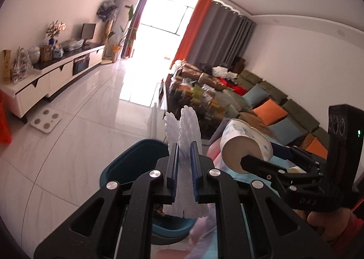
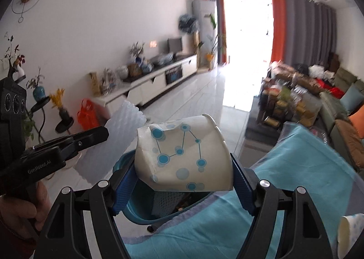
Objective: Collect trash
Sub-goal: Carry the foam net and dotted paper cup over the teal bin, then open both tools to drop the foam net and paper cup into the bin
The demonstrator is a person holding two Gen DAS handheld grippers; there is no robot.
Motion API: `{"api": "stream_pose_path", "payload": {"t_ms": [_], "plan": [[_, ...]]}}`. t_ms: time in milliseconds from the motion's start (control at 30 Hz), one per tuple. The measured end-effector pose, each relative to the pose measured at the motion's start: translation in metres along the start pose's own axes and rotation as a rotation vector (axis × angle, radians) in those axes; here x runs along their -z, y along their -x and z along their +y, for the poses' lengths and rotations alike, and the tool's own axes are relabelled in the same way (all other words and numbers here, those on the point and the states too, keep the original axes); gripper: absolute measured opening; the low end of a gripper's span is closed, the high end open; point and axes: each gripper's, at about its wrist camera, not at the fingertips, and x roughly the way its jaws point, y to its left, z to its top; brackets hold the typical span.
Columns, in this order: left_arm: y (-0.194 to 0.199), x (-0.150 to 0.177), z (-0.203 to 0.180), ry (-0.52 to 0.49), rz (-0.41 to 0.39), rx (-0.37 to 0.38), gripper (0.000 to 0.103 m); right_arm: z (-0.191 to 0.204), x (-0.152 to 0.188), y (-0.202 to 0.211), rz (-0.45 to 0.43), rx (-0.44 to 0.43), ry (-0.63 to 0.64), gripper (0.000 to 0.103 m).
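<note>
With our left gripper we pinch a white foam fruit net between nearly closed jaws; the net stands up past the fingertips and hangs out below them. Our right gripper is spread about a cup's width and clamps a crushed paper cup printed with blue dots and lines, lying on its side. Both pieces hang over a teal trash bin standing on the white tiled floor, just beside a table covered in a light blue cloth. Another paper cup lies on that cloth at the right edge.
</note>
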Motion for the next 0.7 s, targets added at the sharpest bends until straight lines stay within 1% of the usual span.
{"api": "stream_pose_path", "payload": {"t_ms": [133, 267, 467, 600, 700], "plan": [[-0.033, 0.009, 0.020, 0.022, 0.055, -0.016, 0.011, -0.003, 0.003, -0.037, 0.096, -0.029, -0.020, 0.074], [-0.071, 0.021, 0.026, 0.018, 0.097, -0.048, 0.011, -0.004, 0.008, -0.067, 0.181, -0.035, -0.036, 0.074], [-0.121, 0.033, 0.046, 0.026, 0.174, -0.072, 0.011, -0.001, 0.013, -0.086, 0.238, -0.063, -0.063, 0.074], [-0.142, 0.039, 0.058, 0.034, 0.195, -0.087, 0.012, -0.001, 0.012, -0.096, 0.268, -0.075, -0.070, 0.074], [-0.154, 0.042, 0.057, 0.033, 0.209, -0.094, 0.014, 0.001, 0.010, -0.104, 0.287, -0.086, -0.070, 0.074]]}}
